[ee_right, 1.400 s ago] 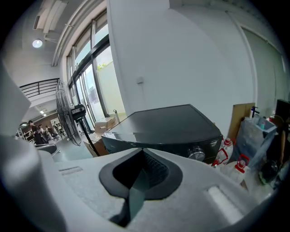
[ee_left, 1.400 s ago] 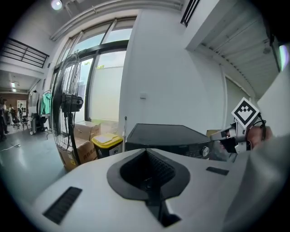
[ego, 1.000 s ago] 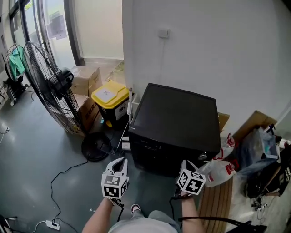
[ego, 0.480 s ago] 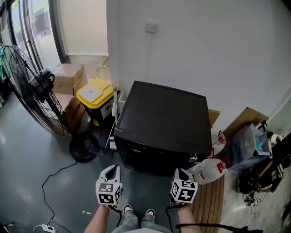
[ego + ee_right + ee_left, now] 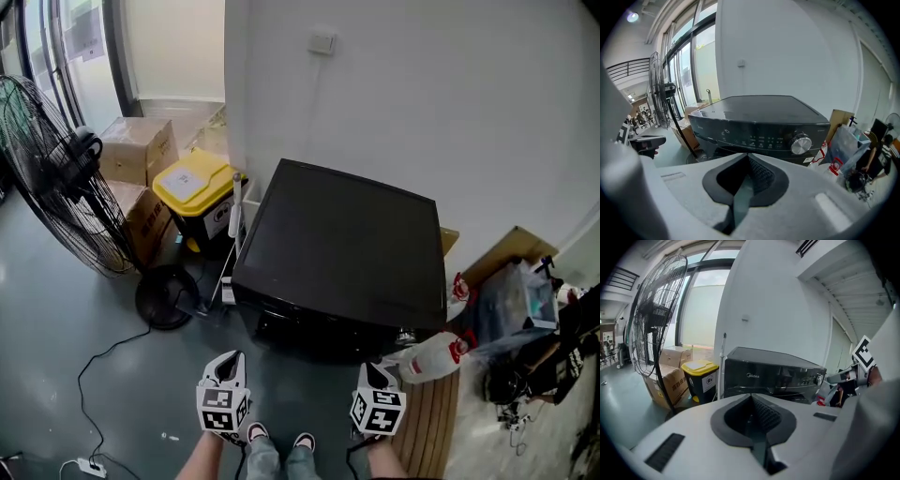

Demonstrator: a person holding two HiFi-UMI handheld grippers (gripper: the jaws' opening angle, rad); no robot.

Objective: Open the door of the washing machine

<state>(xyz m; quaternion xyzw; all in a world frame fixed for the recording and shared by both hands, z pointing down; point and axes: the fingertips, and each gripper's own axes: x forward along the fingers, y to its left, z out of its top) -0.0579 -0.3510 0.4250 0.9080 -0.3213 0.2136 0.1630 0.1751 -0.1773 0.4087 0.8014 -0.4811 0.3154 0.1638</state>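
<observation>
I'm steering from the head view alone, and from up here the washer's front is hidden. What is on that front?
Observer: In the right gripper view a control panel runs across the top of the washer front, with a silver dial near the panel's right end in the picture.
Operator: Are the right tongs open?
Observer: No. The right tongs are shut, with nothing between them.
Operator: And the left?
Observer: The left tongs are shut and empty too.
</observation>
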